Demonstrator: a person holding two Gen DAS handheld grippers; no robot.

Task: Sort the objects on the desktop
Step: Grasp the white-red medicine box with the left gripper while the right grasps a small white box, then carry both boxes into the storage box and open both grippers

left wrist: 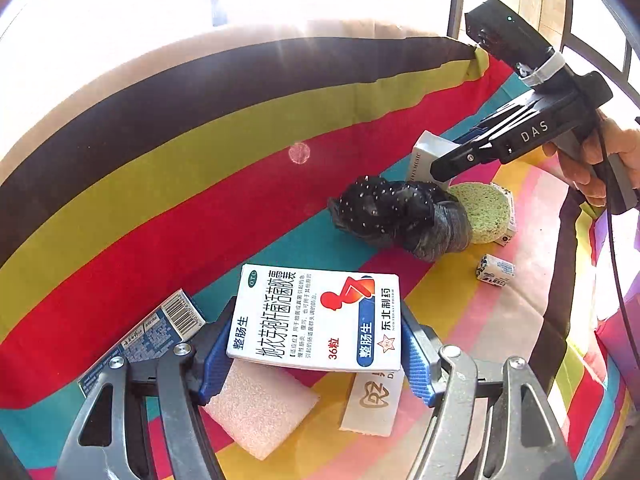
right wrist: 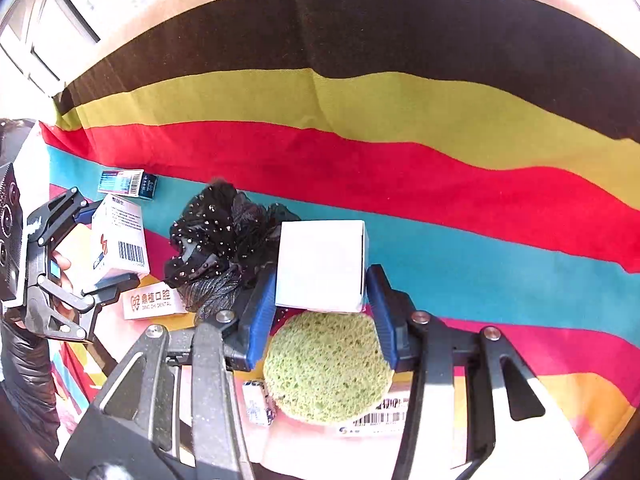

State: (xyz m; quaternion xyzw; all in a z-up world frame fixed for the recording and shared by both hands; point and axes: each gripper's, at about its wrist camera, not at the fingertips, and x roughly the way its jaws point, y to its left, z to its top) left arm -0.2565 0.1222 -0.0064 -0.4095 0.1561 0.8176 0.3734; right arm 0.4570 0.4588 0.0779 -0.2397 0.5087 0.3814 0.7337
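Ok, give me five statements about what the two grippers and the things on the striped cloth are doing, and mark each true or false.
1. The left gripper is shut on a white medicine box. True.
2. The right gripper grips the green sponge. False: it holds a plain white box; the sponge lies on the cloth below it.
3. A black spotted hair tie lies next to the green sponge. True.
4. The blue box with a barcode is held by a gripper. False: it lies on the cloth, beside the left gripper.
5. A pale pink foam block lies under the medicine box. True.
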